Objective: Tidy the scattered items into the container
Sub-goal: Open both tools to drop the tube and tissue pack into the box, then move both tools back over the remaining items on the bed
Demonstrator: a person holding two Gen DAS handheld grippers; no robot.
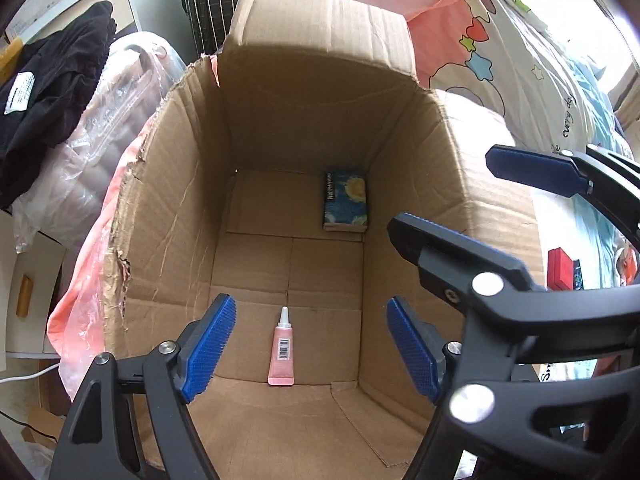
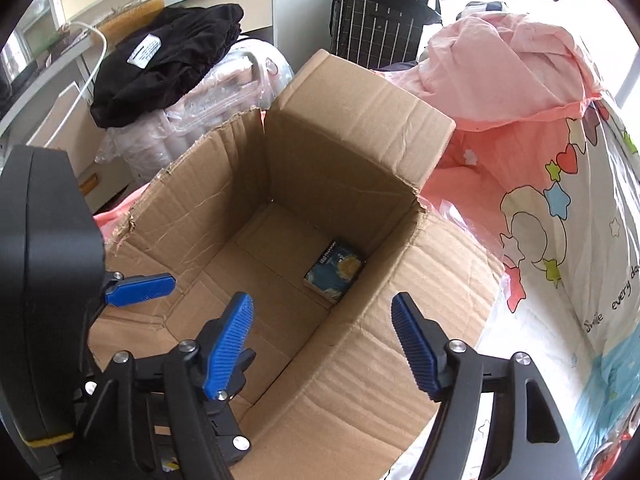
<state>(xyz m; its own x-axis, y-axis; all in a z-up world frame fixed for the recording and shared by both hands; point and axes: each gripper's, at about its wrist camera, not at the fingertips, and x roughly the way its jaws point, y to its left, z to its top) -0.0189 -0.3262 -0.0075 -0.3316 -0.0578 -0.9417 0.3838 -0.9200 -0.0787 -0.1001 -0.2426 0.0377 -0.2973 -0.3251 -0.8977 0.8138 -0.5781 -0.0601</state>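
An open cardboard box (image 1: 188, 184) stands with its flaps up; it also shows in the right wrist view (image 2: 400, 304). On its floor lie a pink tube with a white cap (image 1: 282, 348) and a small blue packet with a yellow flower print (image 1: 345, 201), the packet also seen from the right (image 2: 335, 270). My left gripper (image 1: 312, 350) is open and empty, hanging over the box with the tube lying between its fingers below. My right gripper (image 2: 324, 344) is open and empty above the box's right wall; it appears in the left wrist view (image 1: 452, 196).
A black garment (image 2: 168, 56) lies on clear plastic-wrapped bundles (image 2: 224, 96) left of the box. Pink bedding (image 2: 500, 80) and a star-print quilt (image 2: 568, 240) lie to the right. A dark checked bag (image 2: 380, 20) stands behind. A red box (image 1: 560, 270) sits on the bed at right.
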